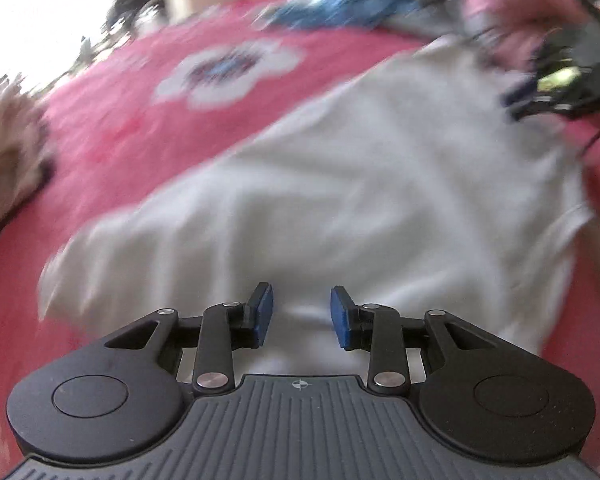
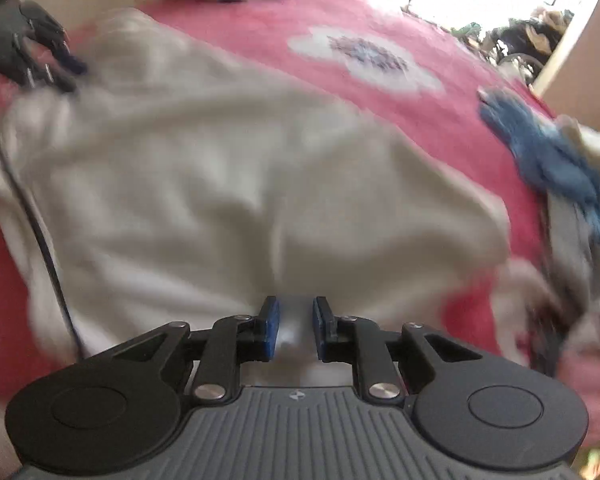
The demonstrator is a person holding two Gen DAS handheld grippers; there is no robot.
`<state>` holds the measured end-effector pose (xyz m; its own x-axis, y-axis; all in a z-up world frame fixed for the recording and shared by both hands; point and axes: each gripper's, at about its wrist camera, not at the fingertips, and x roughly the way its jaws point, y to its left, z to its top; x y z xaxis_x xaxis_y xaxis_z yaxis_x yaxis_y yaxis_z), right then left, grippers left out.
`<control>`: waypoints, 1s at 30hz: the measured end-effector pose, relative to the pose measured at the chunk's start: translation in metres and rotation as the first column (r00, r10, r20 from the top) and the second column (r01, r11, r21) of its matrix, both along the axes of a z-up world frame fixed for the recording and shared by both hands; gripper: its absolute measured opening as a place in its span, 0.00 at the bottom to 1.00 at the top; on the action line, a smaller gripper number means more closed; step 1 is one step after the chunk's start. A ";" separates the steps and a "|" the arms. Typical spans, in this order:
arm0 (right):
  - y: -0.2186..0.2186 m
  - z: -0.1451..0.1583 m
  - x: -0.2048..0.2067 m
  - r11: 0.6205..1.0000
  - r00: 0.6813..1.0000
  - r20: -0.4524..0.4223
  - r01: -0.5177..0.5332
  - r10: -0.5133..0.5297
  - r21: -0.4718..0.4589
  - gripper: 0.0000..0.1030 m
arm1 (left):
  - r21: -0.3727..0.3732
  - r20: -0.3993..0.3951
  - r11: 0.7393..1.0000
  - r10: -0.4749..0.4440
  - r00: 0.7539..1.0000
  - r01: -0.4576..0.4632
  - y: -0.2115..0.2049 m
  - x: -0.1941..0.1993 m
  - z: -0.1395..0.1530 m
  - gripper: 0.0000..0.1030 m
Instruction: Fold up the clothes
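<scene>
White cloth: the garment (image 1: 320, 184) lies spread and rumpled on the pink bedspread (image 1: 140, 120), its near hem right under both of my tools; laid out flat, I judge, so a fold can start from that edge.
Left gripper (image 1: 302, 316): jaws part-open, blue pads (image 1: 265, 316) astride a small ridge of the hem, white fabric in the gap but no pinch that I can see (blur makes contact hard to read).
Right gripper (image 2: 296, 326): jaws narrower, a tuck of the same cloth (image 2: 236, 184) standing between the pads (image 2: 273, 326); whether they press on it I cannot tell.
Pose: both tools tilted steeply down toward the bed, side by side along the near edge, left one near the garment's left side, right one near its right.
Far side: blue clothing (image 2: 548, 156) heaped at the far right, well apart from the white piece; flower print (image 1: 228, 72) on the spread beyond.
Step, my guess: taking hold of the hem at two points before lifting it over.
</scene>
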<state>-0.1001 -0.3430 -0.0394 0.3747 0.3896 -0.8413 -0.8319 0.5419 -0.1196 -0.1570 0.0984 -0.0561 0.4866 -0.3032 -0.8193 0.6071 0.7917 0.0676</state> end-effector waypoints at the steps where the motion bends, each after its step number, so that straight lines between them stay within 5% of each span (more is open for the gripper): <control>1: -0.006 -0.001 0.004 1.000 1.000 -0.007 0.021 -0.021 -0.016 0.18 | -0.032 -0.029 0.999 0.039 0.999 -0.040 0.012 0.002 0.000 0.31; 4: -0.011 0.028 0.024 0.994 0.996 -0.007 0.090 -0.090 0.066 0.18 | -0.100 -0.081 0.987 0.117 0.990 -0.125 0.035 0.008 0.012 0.31; 10: 0.027 0.050 0.091 0.961 0.973 0.054 0.212 -0.224 0.178 0.18 | -0.211 -0.023 0.954 0.211 0.977 -0.211 0.040 0.056 0.041 0.32; 14: 0.020 0.063 0.142 0.925 0.937 -0.030 0.349 -0.349 0.152 0.24 | -0.138 -0.061 0.934 0.325 0.944 -0.331 0.041 0.097 0.032 0.32; 17: -0.003 0.057 0.186 0.843 0.848 -0.184 0.522 -0.497 0.128 0.46 | -0.067 -0.051 0.962 0.261 0.964 -0.264 0.036 0.118 0.046 0.33; 23: -0.045 0.020 0.240 0.623 0.581 -0.451 0.779 -0.678 0.068 0.51 | 0.014 -0.061 0.999 0.039 0.997 -0.038 -0.017 0.149 0.048 0.38; 26: -0.054 0.002 0.242 0.575 0.528 -0.520 0.814 -0.672 0.083 0.51 | -0.052 -0.084 0.999 -0.008 0.996 0.004 -0.042 0.150 0.033 0.39; 30: -0.046 -0.015 0.248 0.594 0.515 -0.569 0.803 -0.642 0.057 0.51 | -0.126 -0.103 0.992 -0.043 0.994 0.030 -0.062 0.145 0.013 0.39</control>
